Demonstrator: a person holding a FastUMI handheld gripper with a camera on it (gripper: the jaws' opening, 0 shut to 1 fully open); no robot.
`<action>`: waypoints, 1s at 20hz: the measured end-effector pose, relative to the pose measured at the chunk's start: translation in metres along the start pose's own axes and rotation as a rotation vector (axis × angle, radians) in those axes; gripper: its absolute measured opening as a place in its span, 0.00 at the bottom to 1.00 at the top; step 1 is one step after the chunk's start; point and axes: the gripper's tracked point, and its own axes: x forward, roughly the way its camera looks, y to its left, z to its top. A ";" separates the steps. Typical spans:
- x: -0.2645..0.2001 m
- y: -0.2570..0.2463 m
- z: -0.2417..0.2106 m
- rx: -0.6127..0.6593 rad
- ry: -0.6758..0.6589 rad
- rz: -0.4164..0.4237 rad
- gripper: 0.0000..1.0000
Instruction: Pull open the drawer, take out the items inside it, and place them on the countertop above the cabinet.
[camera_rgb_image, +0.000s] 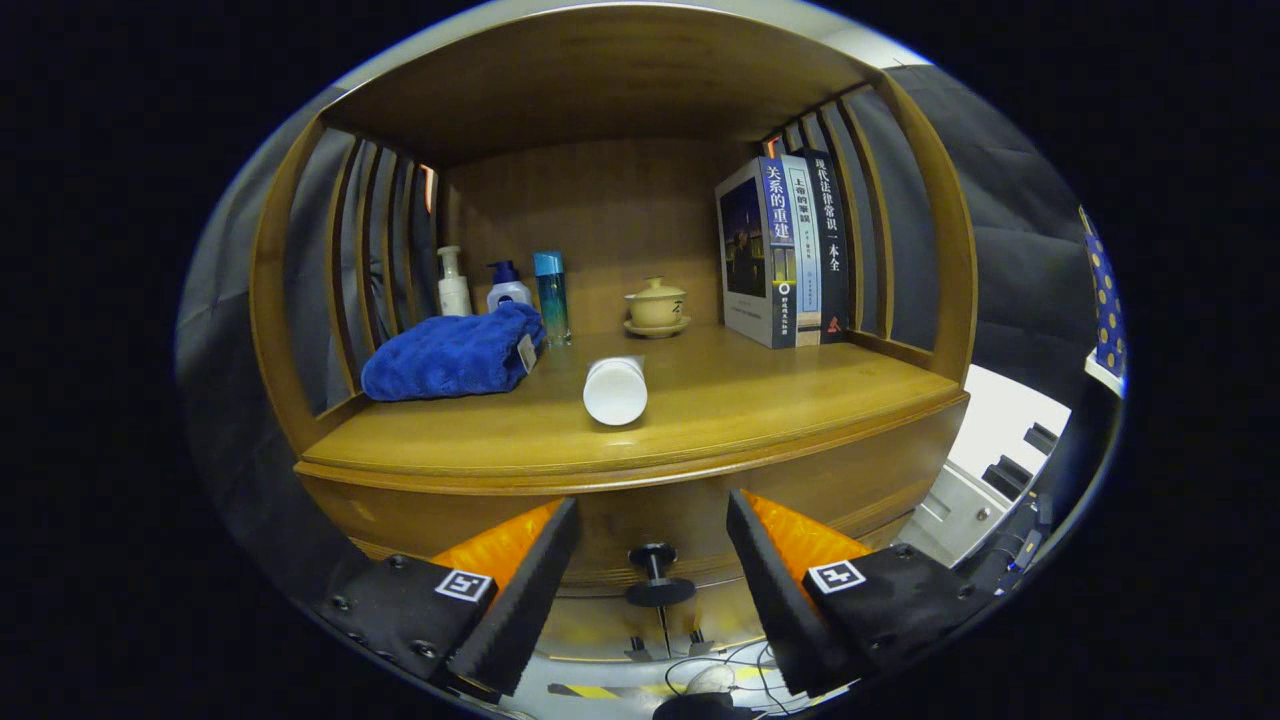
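I'm seeing the blue towel (455, 352) hiding the bottles' (507, 285) bases, and my spread fingers (520, 580) are covering the drawer's (640, 520) front corners

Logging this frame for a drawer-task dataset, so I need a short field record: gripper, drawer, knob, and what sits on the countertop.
gripper: open, fingers either side of the knob, not touching it
knob: dark, on the drawer front, between the fingers
drawer: looks closed
countertop: white cylinder lying down, blue towel, three bottles, lidded cup, books
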 end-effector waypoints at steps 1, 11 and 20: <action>-0.010 -0.005 0.003 0.008 -0.012 -0.007 0.99; -0.112 -0.022 0.077 0.083 -0.162 -0.100 0.98; -0.132 0.005 0.104 0.069 -0.229 -0.076 0.98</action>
